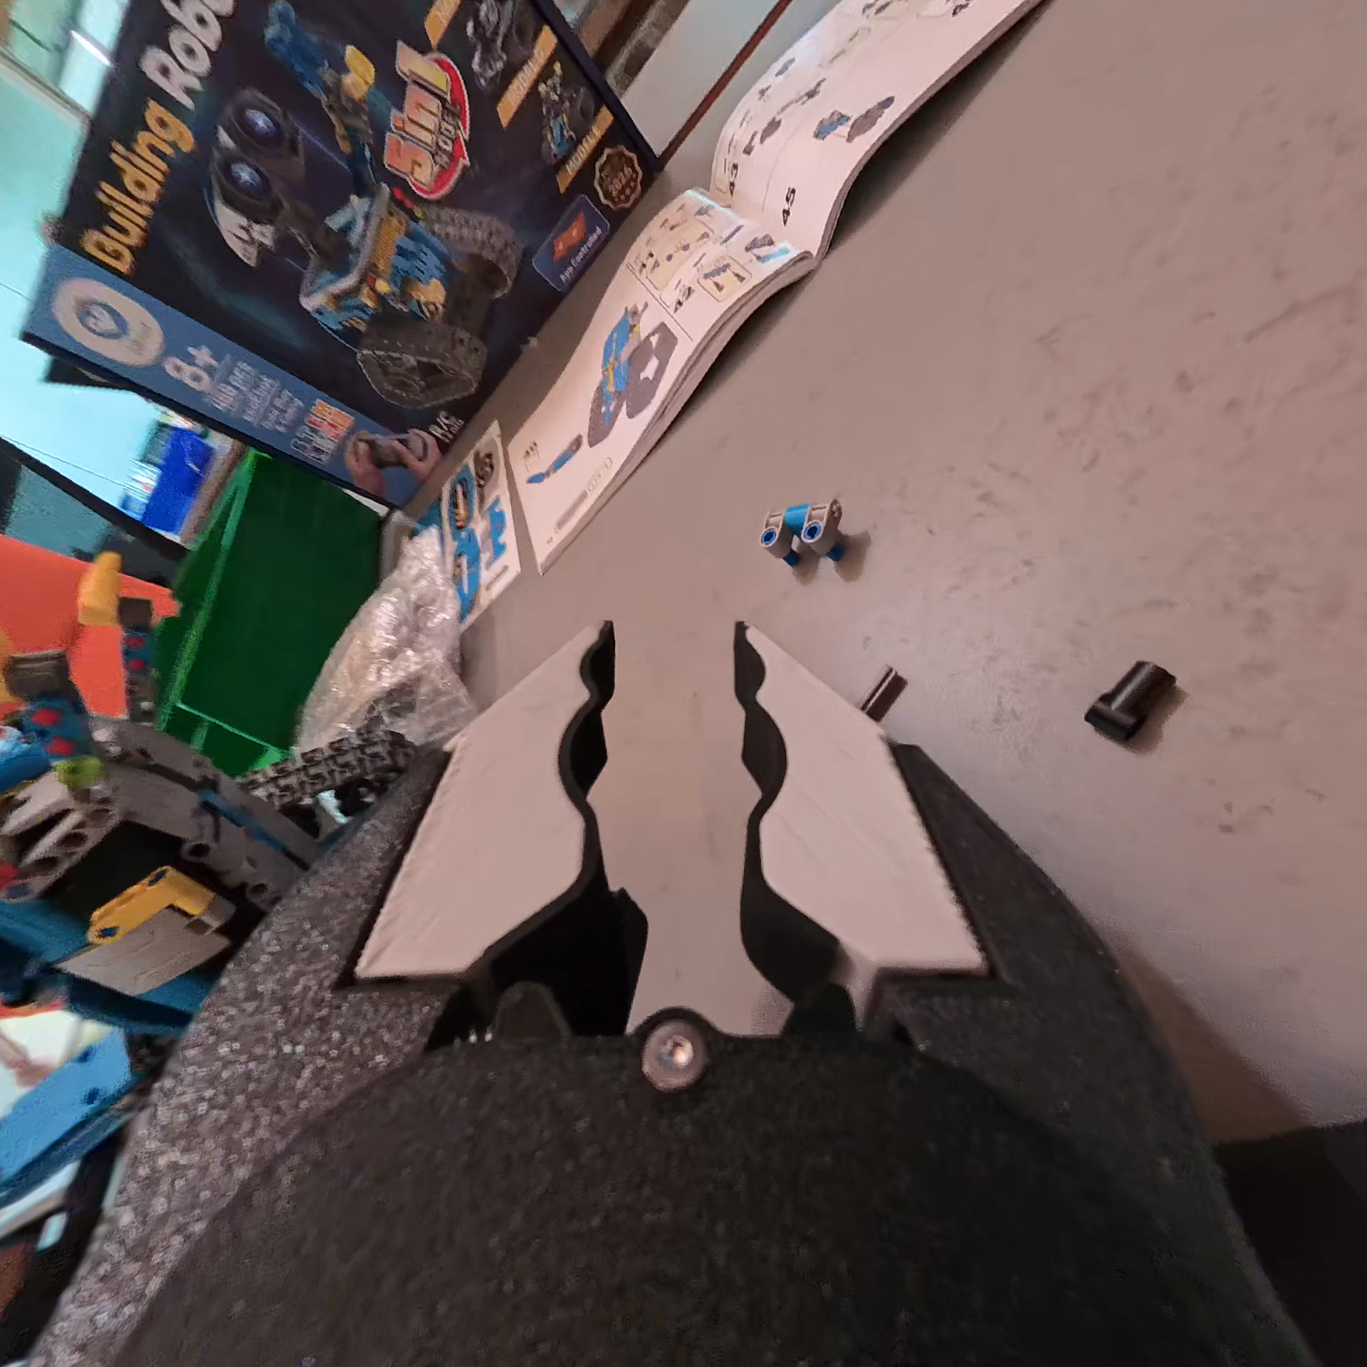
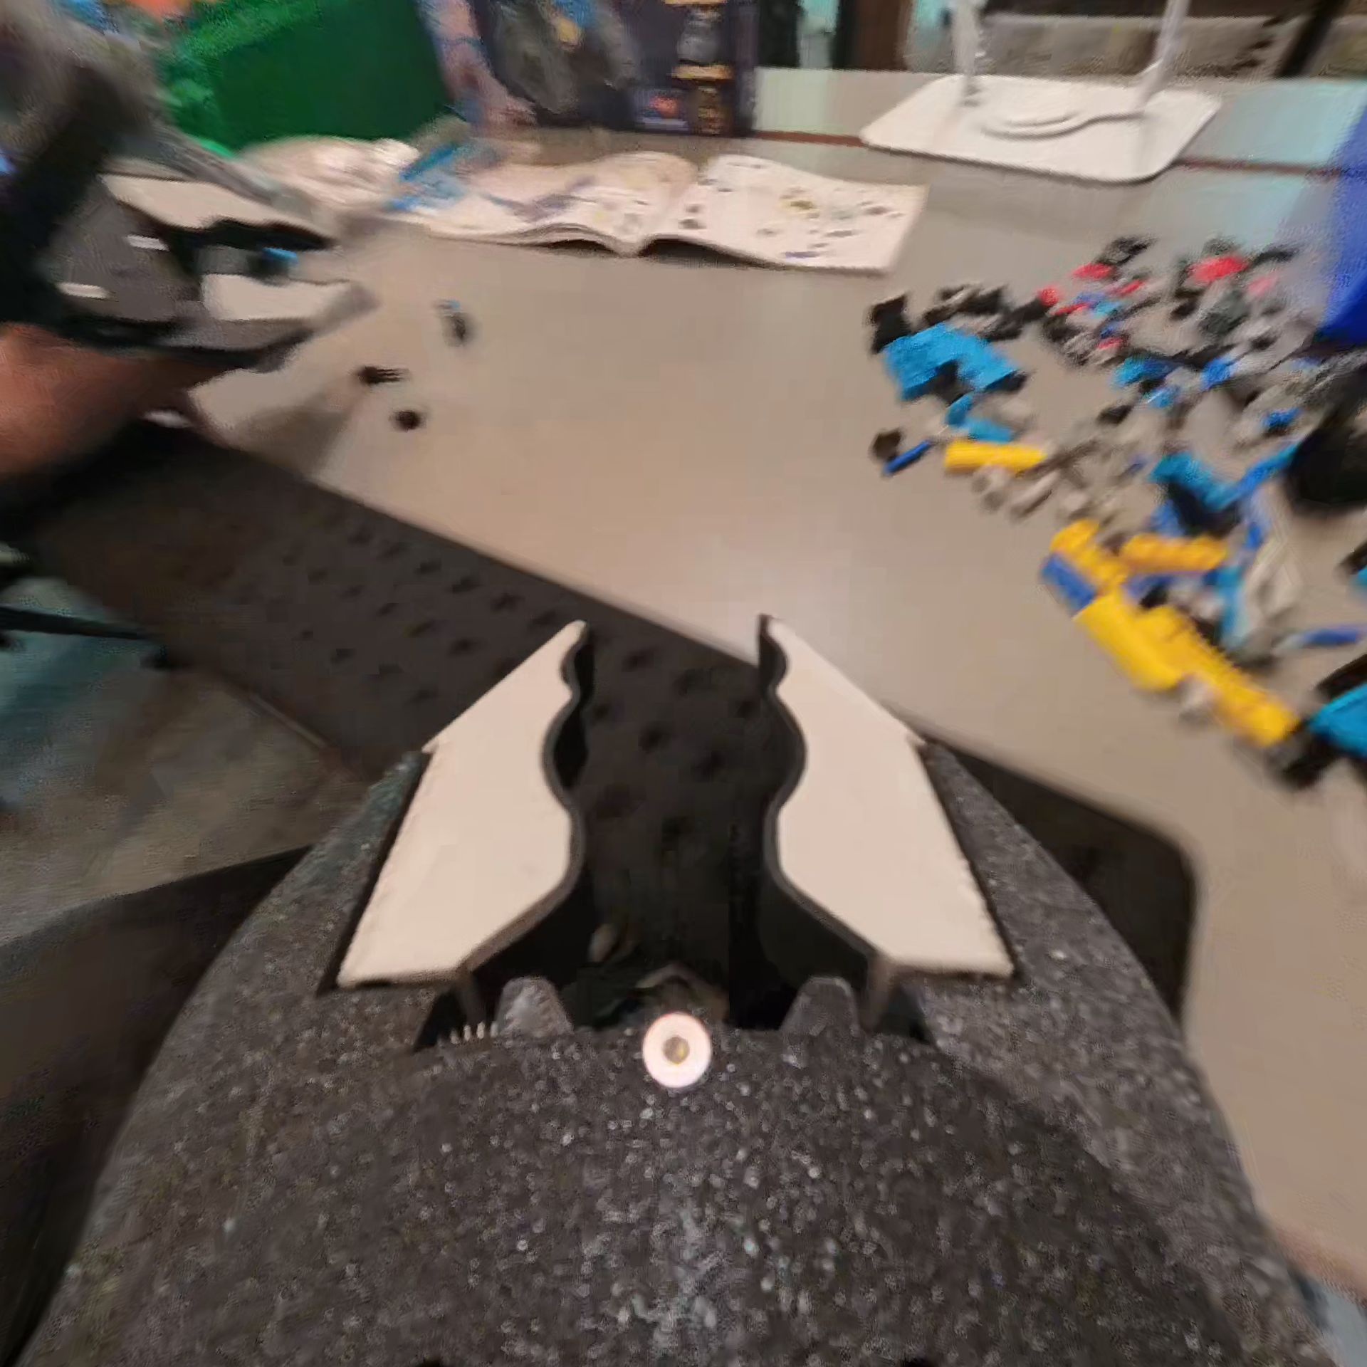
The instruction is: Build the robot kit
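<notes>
My left gripper (image 1: 674,636) is open and empty, tilted over the grey table (image 1: 1072,370). Just past its tips stands a small blue and grey brick assembly (image 1: 802,534). A short black pin (image 1: 884,688) lies beside the right finger, and a black connector piece (image 1: 1130,699) lies farther right. My right gripper (image 2: 674,636) is open and empty above the table's dark perforated front edge (image 2: 370,584). The left gripper (image 2: 214,274) also shows at the upper left of the blurred right wrist view, with small black pieces (image 2: 385,377) near it.
An open instruction booklet (image 1: 703,296) and a dark building-set box (image 1: 333,222) stand at the back. A heap of blue, yellow and black bricks (image 2: 1146,481) covers the table's right. A part-built model (image 1: 111,851), a plastic bag (image 1: 399,651), a green bin (image 1: 274,592) and a white stand base (image 2: 1035,126) are around. About 35 cm separates my left fingertips from my right. My right tips are about 30 cm from the short black pin (image 1: 884,688), my left tips only 4 cm. The right camera catches it too, in the right wrist view (image 2: 393,375). To reach the black connector piece (image 1: 1130,699) in a straight line is about 8 cm for my left fingers, about 25 cm for my right. My right wrist view (image 2: 403,416) looks at it from another angle.
</notes>
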{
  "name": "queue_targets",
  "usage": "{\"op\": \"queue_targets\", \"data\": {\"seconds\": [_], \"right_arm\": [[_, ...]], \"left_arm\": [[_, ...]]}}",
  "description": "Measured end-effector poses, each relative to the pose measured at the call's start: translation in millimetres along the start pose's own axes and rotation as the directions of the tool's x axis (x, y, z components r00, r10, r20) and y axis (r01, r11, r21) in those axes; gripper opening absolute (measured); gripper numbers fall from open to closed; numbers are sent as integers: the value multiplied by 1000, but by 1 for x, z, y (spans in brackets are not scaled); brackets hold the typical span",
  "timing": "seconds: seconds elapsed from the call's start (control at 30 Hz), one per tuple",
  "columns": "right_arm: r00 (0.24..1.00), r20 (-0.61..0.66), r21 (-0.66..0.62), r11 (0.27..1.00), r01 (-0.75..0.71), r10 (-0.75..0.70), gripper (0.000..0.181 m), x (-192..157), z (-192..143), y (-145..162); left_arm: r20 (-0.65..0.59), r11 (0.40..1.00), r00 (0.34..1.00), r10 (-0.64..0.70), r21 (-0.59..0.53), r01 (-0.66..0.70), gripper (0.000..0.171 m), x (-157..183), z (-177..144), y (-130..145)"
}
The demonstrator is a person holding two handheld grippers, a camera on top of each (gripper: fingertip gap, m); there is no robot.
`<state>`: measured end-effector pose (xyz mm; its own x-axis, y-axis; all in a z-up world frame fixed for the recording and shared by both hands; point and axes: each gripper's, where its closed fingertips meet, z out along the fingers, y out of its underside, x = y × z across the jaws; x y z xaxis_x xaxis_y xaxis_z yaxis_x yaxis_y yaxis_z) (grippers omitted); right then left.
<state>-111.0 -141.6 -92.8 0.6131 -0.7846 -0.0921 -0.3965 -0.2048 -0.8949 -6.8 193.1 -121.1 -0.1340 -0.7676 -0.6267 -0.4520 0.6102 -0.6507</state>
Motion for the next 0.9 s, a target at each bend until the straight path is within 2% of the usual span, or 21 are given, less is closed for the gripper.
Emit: {"op": "queue_targets", "data": {"seconds": [0.03,0.1,0.17,0.23,0.3,0.4,0.43,0.47,0.53,0.63,0.7,0.8,0.9], "right_arm": [[999,-40,-40,999,34,-36,49,16,16,-10],[997,-27,-191,979,71,-78,35,36,47,-8],[997,52,-231,971,62,-52,38,35,67,-9],[990,131,-254,964,76,-44,38,26,81,-6],[974,201,-293,943,157,-99,37,17,88,5],[941,282,-310,911,273,-186,38,6,89,19],[930,284,-282,907,312,-232,43,5,87,16],[921,271,-250,903,348,-280,40,5,86,14],[924,224,-217,909,357,-309,41,8,85,10],[920,142,-185,903,388,-366,46,14,84,5],[906,100,-153,893,422,-411,42,15,83,1],[878,53,-132,868,479,-476,35,14,81,-1],[855,49,-150,843,517,-516,4,13,84,2]], "left_arm": [[-48,999,998,-39,-17,38,34,3,2,1],[-192,992,974,-122,-58,113,44,17,5,-2],[-312,981,931,-187,-110,160,54,35,5,-8],[-340,977,919,-200,-142,160,59,45,8,-10],[-270,981,946,-181,-111,157,61,37,8,-11],[-143,979,972,-187,59,197,63,7,-14,-21],[-78,977,981,-178,101,185,59,-6,-21,-19],[5,981,988,-152,123,150,56,-20,-25,-13],[141,990,985,-98,113,82,55,-41,-28,2],[191,997,979,-66,62,55,54,-45,-26,12],[218,996,974,-64,82,47,49,-47,-27,9],[224,985,964,-141,134,113,48,-56,-34,6],[198,976,961,-195,138,169,47,-60,-32,8]]}}
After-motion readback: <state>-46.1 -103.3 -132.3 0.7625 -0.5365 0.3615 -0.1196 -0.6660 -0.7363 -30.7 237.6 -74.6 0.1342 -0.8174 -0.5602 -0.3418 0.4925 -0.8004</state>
